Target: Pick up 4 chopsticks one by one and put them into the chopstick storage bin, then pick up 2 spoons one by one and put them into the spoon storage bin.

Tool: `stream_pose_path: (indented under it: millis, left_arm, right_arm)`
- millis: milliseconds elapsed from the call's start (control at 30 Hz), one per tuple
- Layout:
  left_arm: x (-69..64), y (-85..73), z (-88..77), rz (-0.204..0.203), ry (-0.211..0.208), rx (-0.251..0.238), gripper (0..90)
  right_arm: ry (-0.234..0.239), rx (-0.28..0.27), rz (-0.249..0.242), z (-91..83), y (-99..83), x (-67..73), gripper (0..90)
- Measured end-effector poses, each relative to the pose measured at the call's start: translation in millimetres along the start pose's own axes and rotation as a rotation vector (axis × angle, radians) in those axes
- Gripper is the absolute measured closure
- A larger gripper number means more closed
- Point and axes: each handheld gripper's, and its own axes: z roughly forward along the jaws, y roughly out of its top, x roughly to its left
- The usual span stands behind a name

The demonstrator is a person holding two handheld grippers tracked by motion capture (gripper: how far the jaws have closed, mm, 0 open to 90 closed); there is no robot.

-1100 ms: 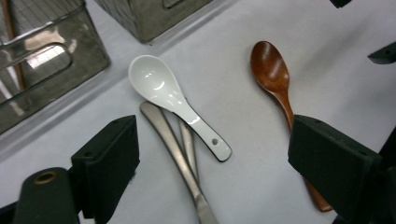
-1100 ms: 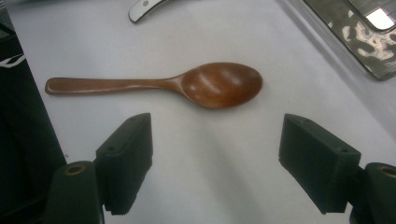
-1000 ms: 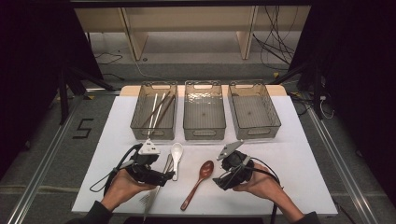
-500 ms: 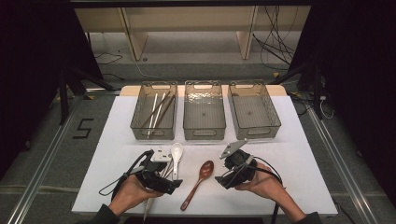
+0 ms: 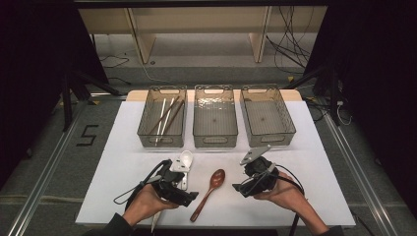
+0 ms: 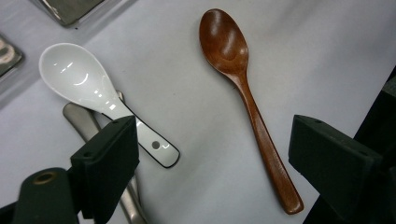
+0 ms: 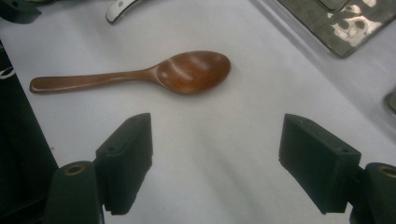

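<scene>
A brown wooden spoon (image 5: 210,189) lies on the white table (image 5: 314,167), bowl toward the bins. My left gripper (image 5: 186,196) sits just left of its handle. In the left gripper view the jaws stand open (image 6: 219,163), with the wooden spoon (image 6: 243,93) running between them on the table. A white ceramic spoon (image 6: 93,91) lies to the left, across a metal utensil handle (image 6: 84,123). My right gripper (image 5: 242,188) is right of the spoon, open (image 7: 222,158); the wooden spoon (image 7: 187,72) lies crosswise ahead of its jaws, untouched.
Three clear bins stand in a row at the back. The left bin (image 5: 146,132) holds several chopsticks (image 5: 166,117); the middle bin (image 5: 215,140) and right bin (image 5: 287,129) look bare. The white spoon (image 5: 185,160) lies in front of the left bin.
My left gripper has slid right and slightly nearer, up to the wooden spoon's handle. The right gripper has shifted only slightly. The spoons have not moved.
</scene>
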Motion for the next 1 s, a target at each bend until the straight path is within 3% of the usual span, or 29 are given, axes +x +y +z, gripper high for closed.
stream_pose_path:
  millis: [233,500,733,1000]
  left_arm:
    - [-8.5,4.3,14.9,0.032,0.002,0.041,15.6]
    - [-21.8,8.5,33.4,0.084,-0.003,0.123,15.6]
    - [-20.7,7.9,41.6,0.096,-0.011,0.193,16.8]
    - [-26.9,6.8,46.6,0.128,-0.014,0.228,22.7]
  right_arm:
    - [-0.012,-0.004,0.018,-3.6,-5.3,-3.3,26.5]
    - [-0.015,-0.009,0.017,-6.2,-7.3,-3.0,26.5]
    - [-0.012,-0.003,0.021,-4.0,-7.4,-6.7,26.5]
    - [-0.015,0.005,0.016,-3.9,-7.4,-3.1,26.5]
